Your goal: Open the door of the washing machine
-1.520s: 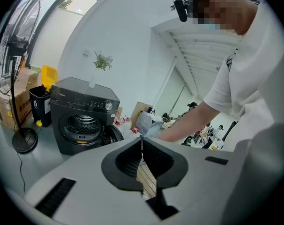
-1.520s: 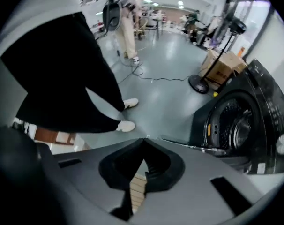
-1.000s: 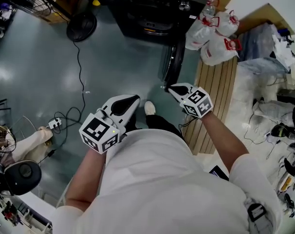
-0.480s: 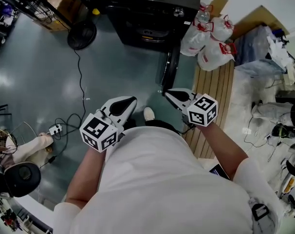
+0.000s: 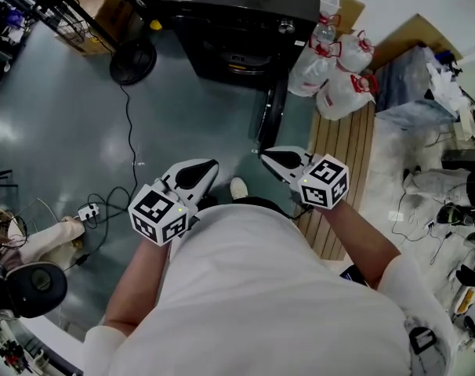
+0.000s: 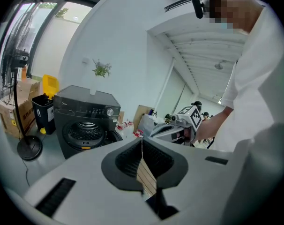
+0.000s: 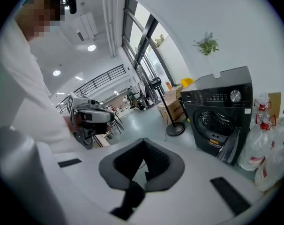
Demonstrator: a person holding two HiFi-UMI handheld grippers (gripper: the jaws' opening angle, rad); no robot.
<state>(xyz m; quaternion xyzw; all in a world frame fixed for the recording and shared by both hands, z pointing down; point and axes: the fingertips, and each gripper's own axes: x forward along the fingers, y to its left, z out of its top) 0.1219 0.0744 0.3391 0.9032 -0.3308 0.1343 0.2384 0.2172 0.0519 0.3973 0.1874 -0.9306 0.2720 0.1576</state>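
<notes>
The black washing machine (image 5: pixel 237 14) stands at the top of the head view. Its round door (image 5: pixel 273 116) hangs swung out toward me, seen edge-on, and the drum (image 6: pixel 85 130) is exposed. My right gripper (image 5: pixel 263 157) hovers shut and empty just short of the door's lower edge, not touching it. My left gripper (image 5: pixel 208 167) is held shut and empty to the left, over the floor. In the right gripper view the open door (image 7: pixel 230 146) leans off the machine's (image 7: pixel 219 111) front, beyond the closed jaws (image 7: pixel 143 142). The left gripper view shows its closed jaws (image 6: pixel 142 142).
A floor fan (image 5: pixel 132 57) stands left of the machine, its cable running to a power strip (image 5: pixel 88 210). Plastic bags of bottles (image 5: pixel 335 77) and a slatted wooden board (image 5: pixel 343 155) lie to the right. Cardboard boxes (image 5: pixel 92 6) sit at the back left. My shoe (image 5: pixel 238 188) is below the door.
My right gripper has lifted and drawn back from the door's lower edge, staying shut. The left gripper has kept its place.
</notes>
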